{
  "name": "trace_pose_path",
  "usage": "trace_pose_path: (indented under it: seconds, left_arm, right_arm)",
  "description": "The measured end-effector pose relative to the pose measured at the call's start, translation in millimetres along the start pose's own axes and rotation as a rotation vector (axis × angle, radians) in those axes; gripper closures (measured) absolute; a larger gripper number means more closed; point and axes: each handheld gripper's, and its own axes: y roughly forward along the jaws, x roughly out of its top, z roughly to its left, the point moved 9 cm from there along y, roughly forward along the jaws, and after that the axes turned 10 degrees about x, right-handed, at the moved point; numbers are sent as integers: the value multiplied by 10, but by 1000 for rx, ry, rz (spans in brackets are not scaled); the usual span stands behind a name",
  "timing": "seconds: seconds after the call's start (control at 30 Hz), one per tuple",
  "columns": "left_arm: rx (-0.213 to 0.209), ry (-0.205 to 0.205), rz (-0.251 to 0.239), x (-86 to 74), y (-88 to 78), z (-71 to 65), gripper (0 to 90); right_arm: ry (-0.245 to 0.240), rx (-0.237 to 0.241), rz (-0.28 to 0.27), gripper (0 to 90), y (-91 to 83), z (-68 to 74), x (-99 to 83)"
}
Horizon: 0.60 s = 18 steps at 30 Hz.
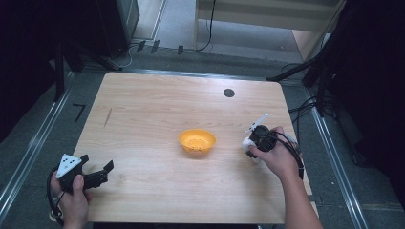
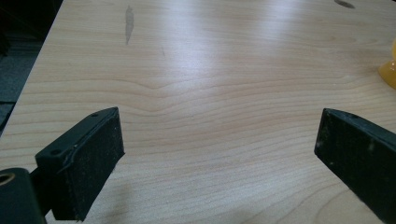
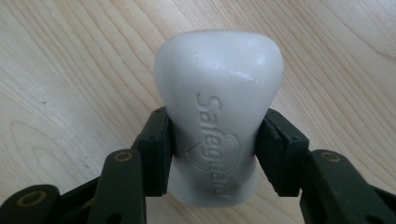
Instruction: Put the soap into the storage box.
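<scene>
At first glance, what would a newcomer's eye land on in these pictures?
The white bar of soap, stamped Safeguard, stands out first, clamped between the pads of the right claw just over the wood near the table's right edge. Next comes the orange bowl alone at the middle of the table. The left claw hangs open at the near left corner, holding nothing.

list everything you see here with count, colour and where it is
soap bar: 1, white, clamped between the right gripper's pads, at the table's right side
bowl: 1, orange, middle of the table
table: 1, light wood, under everything
round mark: 1, dark, far part of the table
left gripper: 1, black with grey plate, near left corner, jaws apart over bare wood
right gripper: 1, black, shut on the soap bar
hands: 2, one on each gripper
</scene>
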Motion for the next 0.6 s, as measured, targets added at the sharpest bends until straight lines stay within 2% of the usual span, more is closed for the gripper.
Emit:
trace_pose_path:
  seconds: [0.17,0.37,0.6]
  left_arm:
    - [0,-1,0,0,1,1,16]
    - [2,-3,1,1,2,3,16]
    - [2,-2,1,0,1,3,16]
  right_arm:
    - [-20,1,19,515,-21,30,25]
    - [-24,-5,20,516,-80,41,75]
    - [-58,-9,19,516,-188,84,174]
